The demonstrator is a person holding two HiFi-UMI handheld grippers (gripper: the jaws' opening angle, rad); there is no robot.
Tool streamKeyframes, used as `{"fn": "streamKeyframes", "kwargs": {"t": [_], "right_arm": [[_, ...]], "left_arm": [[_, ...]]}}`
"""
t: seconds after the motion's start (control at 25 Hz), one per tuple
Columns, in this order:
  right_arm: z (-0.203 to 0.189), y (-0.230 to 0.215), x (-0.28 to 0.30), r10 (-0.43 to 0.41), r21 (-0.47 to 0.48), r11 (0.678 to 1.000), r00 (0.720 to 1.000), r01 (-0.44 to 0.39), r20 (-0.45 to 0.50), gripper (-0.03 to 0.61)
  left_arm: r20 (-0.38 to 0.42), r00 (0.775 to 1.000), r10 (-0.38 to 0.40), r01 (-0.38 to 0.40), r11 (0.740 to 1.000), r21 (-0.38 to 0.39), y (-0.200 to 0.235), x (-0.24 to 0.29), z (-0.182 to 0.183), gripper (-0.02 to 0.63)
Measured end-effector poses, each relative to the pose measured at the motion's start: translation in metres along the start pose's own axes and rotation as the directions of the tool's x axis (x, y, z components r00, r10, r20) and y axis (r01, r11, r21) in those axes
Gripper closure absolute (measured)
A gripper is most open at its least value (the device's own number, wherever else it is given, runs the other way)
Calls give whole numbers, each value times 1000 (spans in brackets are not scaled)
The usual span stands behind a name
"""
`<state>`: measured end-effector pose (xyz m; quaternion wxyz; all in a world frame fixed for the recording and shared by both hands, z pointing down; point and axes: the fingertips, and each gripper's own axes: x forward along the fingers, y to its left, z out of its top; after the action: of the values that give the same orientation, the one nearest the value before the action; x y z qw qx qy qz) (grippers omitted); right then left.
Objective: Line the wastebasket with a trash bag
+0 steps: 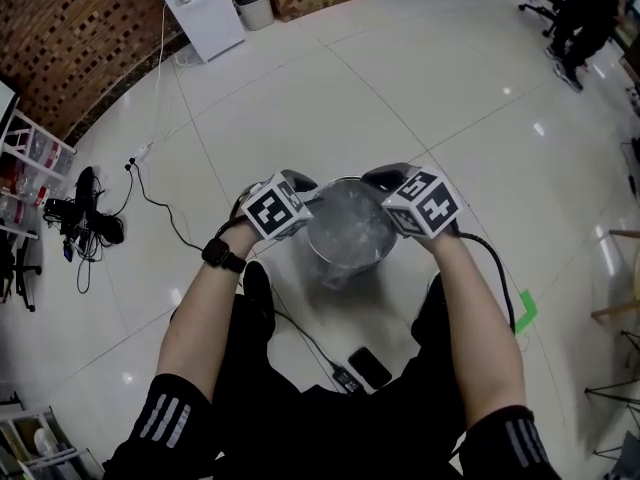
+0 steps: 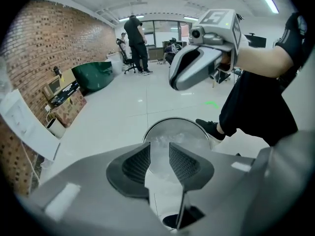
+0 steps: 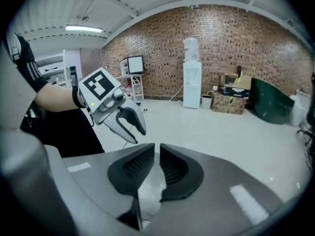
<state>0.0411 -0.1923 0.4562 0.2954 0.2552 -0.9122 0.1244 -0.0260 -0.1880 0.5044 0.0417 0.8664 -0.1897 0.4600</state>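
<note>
Down on the shiny white floor (image 1: 300,98), right in front of your knees, stands the round silver bin (image 1: 345,266). The clear trash bag (image 1: 350,218) sits inside it, all crinkly. You hold your two tongs over the bin, one at each side of its rim, and they face each other across it. Your right tongs (image 3: 157,154) are squeezed nearly all the way together. A thin bit of the clear bag is pinched between the pads and hangs below them. Your left tongs (image 2: 159,149) have their pads apart with a gap in the middle. You can see the bag and the bin through that gap, and the pads are not pressing on anything. A black phone (image 1: 368,366) lies on the floor by your leg, with a black wire (image 1: 300,333) near it. Far off there is a brick wall (image 3: 221,48) and a white water cooler (image 3: 192,80).
</note>
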Motion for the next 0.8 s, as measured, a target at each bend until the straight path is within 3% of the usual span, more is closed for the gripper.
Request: {"fn": "streamKeyframes", "kwargs": {"t": [0.08,0.4,0.8], "right_arm": [[-10,19,18,72,-3,997,996,-72,-50,475],[-50,73,88,206,-1,978,956,-211,-208,422],[-95,99,153,283,125,958,910,-257,-303,371]], "left_arm": [[-1,1000,-3,3,1000,-3,4,-6,-9,494],[-35,999,0,1,1000,7,19,-27,-37,485],[-24,1000,-2,3,999,42,23,-37,-38,485]]}}
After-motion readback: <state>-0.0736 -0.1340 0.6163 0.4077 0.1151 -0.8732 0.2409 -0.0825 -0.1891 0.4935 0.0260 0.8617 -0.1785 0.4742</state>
